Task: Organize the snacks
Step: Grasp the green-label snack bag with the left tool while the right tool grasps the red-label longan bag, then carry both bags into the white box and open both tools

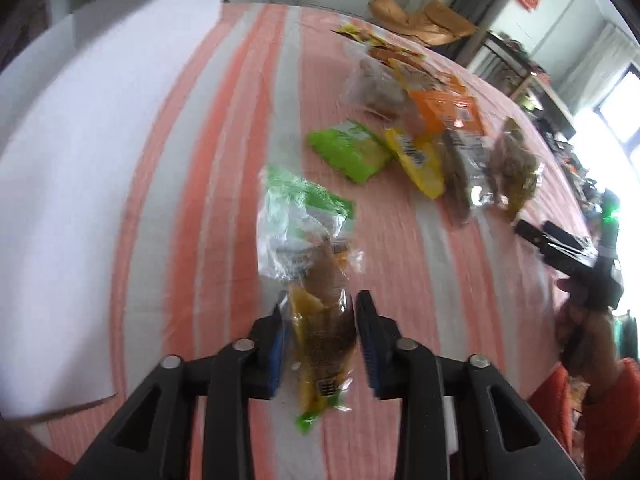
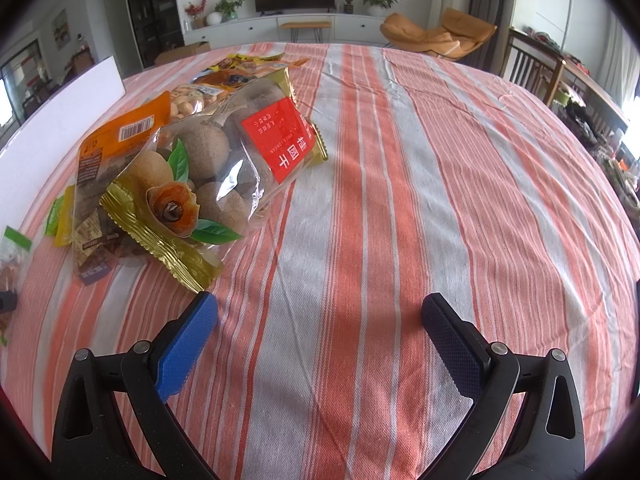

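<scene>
My left gripper [image 1: 322, 304] is shut on a clear snack bag with a green top and brown contents [image 1: 316, 276], held above the striped cloth; the view is blurred. Beyond it lie a green packet [image 1: 348, 154], a yellow packet [image 1: 420, 160] and more bags. My right gripper [image 2: 318, 306] is open and empty over bare cloth; it shows at the right of the left wrist view [image 1: 560, 240]. A clear longan bag with gold edges and a red label [image 2: 212, 168] lies just beyond its left finger, on an orange packet [image 2: 120, 136].
A white board [image 1: 88, 160] stands at the table's left side, also in the right wrist view [image 2: 60, 120]. The striped tablecloth [image 2: 440, 200] covers the table. Chairs, a TV cabinet and shelves stand beyond the table.
</scene>
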`<state>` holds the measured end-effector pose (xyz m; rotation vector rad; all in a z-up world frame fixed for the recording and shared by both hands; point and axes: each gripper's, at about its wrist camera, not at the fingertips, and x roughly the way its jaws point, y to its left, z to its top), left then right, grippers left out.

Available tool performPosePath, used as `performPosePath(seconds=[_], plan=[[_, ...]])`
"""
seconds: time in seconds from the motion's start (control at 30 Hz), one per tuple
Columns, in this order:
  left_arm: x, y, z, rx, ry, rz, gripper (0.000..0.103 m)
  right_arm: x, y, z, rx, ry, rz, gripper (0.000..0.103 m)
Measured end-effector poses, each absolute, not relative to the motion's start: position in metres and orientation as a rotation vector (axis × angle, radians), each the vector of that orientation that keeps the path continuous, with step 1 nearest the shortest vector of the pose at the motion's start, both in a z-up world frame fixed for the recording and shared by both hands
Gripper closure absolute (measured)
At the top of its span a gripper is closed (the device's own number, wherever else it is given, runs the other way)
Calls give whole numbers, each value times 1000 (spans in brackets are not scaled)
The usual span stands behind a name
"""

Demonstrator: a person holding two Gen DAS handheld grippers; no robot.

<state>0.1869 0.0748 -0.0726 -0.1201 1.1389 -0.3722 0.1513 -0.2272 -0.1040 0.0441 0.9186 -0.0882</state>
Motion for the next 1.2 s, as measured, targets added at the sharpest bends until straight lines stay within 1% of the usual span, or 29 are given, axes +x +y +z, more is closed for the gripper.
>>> performPosePath(seconds=[0.03,0.07,0.1,0.13,0.2,0.27,0.37,0.43,0.57,0.6,0.63,0.67,0.73,0.77,0.8,0.83,0.97,1.1,1.2], plan=[[186,76,-72,-123,1133,-356,47,152,-227,-103,47,919,-85,0],[185,77,-71,-115,1126,-335,38,153,-228,-103,36,932,-62,0],[184,78,-70,-102,1115,-313,26,156,-229,-101,33,962,-29,0],[182,78,-68,-83,1095,-296,23,156,-235,-98,62,999,6,2],[177,77,-68,-41,1081,-295,23,152,-256,-86,257,1031,69,2],[178,76,-76,-14,1094,-285,23,148,-277,-71,506,989,119,2],[175,72,-79,22,1082,-262,22,161,-292,-58,757,941,135,2],[174,70,-79,35,1086,-249,22,180,-292,-61,852,962,128,2],[166,75,-80,45,1081,-219,22,226,-264,-77,836,1103,94,2],[164,78,-79,39,1077,-221,24,230,-260,-80,841,1130,100,5],[161,80,-78,32,1066,-219,40,232,-255,-85,857,1145,109,33],[160,82,-77,32,1048,-214,56,229,-255,-86,863,1150,97,33],[160,87,-75,-1,1035,-223,60,221,-255,-84,868,1129,108,35],[157,94,-75,-41,1035,-234,60,215,-255,-79,841,1119,96,36],[157,97,-75,-67,1033,-240,61,208,-256,-71,792,1102,80,40],[156,100,-75,-86,1027,-244,61,204,-257,-64,744,1084,72,41],[149,99,-68,-133,1002,-269,61,182,-259,-29,565,1012,76,41],[144,93,-49,-173,967,-305,61,173,-261,-19,516,1013,88,41],[141,102,-20,-226,922,-329,61,167,-255,-14,502,1017,111,41]])
